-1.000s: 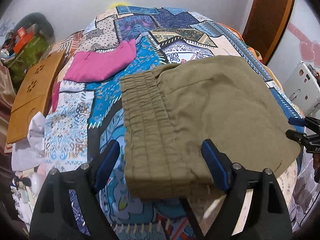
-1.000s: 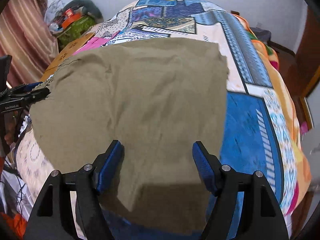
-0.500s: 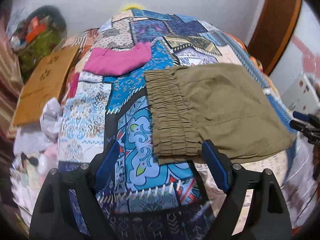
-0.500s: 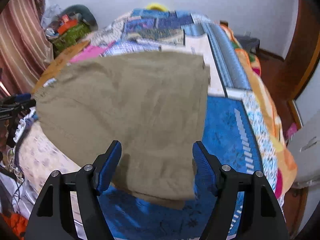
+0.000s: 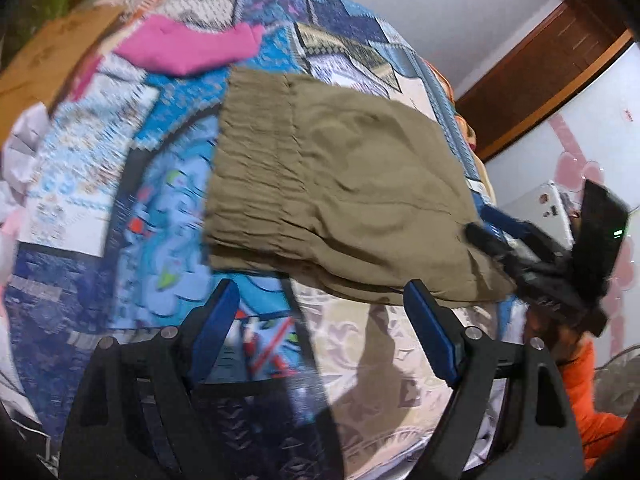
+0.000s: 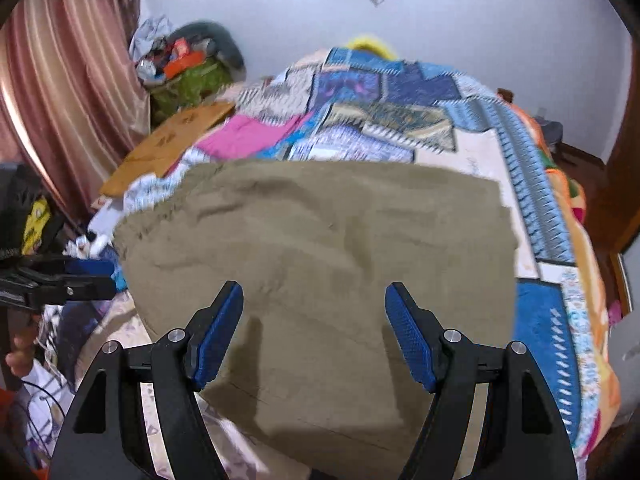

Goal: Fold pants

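The olive pants lie folded flat on the patchwork bedspread, gathered waistband toward the left. They also fill the middle of the right wrist view. My left gripper is open and empty, hovering just in front of the pants' near edge. My right gripper is open and empty, above the near part of the pants. Each gripper shows in the other's view: the right one at the pants' right corner, the left one at the left edge.
A folded pink garment lies on the bed beyond the pants. A wooden board and a cluttered green bag stand at the bed's left side. A curtain hangs on the left. A wooden door frame is on the right.
Both grippers have drawn back from the pants toward the bed's near edge. The left wrist view has swung, and the pants now lie beyond its fingers instead of between them.
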`<move>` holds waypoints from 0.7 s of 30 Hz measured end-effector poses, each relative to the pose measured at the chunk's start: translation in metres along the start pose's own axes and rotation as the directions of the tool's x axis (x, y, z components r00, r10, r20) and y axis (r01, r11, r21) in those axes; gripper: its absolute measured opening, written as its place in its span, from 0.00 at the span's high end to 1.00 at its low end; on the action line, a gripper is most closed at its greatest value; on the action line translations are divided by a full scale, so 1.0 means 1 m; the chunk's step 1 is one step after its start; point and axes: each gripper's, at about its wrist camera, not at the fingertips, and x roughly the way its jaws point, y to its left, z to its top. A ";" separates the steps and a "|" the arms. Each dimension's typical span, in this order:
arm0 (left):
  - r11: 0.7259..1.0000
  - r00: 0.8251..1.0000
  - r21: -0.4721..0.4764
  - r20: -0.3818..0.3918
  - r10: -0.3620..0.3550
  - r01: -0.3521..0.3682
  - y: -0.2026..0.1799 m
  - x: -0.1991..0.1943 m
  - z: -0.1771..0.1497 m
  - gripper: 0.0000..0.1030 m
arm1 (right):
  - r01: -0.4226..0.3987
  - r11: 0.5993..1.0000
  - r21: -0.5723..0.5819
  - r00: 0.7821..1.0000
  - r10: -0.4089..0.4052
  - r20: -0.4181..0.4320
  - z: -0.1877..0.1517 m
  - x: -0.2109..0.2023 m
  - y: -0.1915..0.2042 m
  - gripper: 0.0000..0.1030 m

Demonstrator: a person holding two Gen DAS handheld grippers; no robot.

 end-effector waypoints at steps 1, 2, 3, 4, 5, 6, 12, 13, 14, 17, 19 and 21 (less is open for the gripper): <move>1.000 1.000 -0.006 0.000 -0.007 0.007 0.000 0.002 0.000 0.18 | 0.002 1.000 -0.009 1.000 -0.002 -0.018 -0.003 0.005 0.002 0.32; 1.000 1.000 -0.015 -0.002 -0.022 0.022 -0.001 0.004 0.000 0.18 | 0.009 1.000 -0.018 0.999 -0.009 -0.038 -0.007 0.012 0.004 0.32; 0.999 0.999 -0.024 -0.004 -0.039 0.039 0.000 0.006 0.001 0.18 | 0.010 1.000 -0.023 0.998 -0.011 -0.056 -0.010 0.016 0.004 0.32; 0.996 0.997 -0.048 -0.006 -0.071 0.071 0.003 0.008 0.002 0.17 | 0.004 1.000 -0.024 0.998 -0.006 -0.066 -0.013 0.019 0.004 0.32; 0.993 0.996 -0.070 -0.003 -0.092 0.092 0.006 0.009 0.004 0.16 | -0.004 1.000 -0.019 0.998 0.003 -0.065 -0.015 0.019 0.002 0.32; 0.989 0.993 -0.093 0.002 -0.116 0.115 0.010 0.010 0.006 0.15 | -0.016 1.000 -0.008 0.998 0.015 -0.061 -0.017 0.018 0.000 0.32; 0.969 0.984 -0.175 0.032 -0.174 0.177 0.024 0.016 0.026 0.15 | -0.057 0.998 0.022 0.996 0.059 -0.071 -0.020 0.018 -0.008 0.32; 0.970 0.986 -0.178 0.039 -0.162 0.167 0.024 0.018 0.030 0.16 | -0.058 0.998 0.017 0.996 0.059 -0.071 -0.020 0.018 -0.006 0.32; 0.972 0.988 -0.178 0.044 -0.147 0.152 0.024 0.019 0.034 0.19 | -0.060 0.998 0.014 0.996 0.061 -0.071 -0.021 0.018 -0.006 0.32; 0.985 0.997 -0.161 0.055 -0.053 0.061 0.021 0.025 0.044 0.42 | -0.065 0.998 0.019 0.995 0.066 -0.069 -0.021 0.018 -0.007 0.32; 0.992 0.997 -0.124 0.068 0.021 -0.012 0.014 0.027 0.048 0.54 | -0.064 0.998 0.020 0.996 0.066 -0.066 -0.022 0.017 -0.007 0.32; 0.994 0.992 -0.083 0.097 0.082 -0.074 0.006 0.024 0.048 0.58 | -0.058 0.998 0.025 0.996 0.060 -0.064 -0.023 0.016 -0.007 0.32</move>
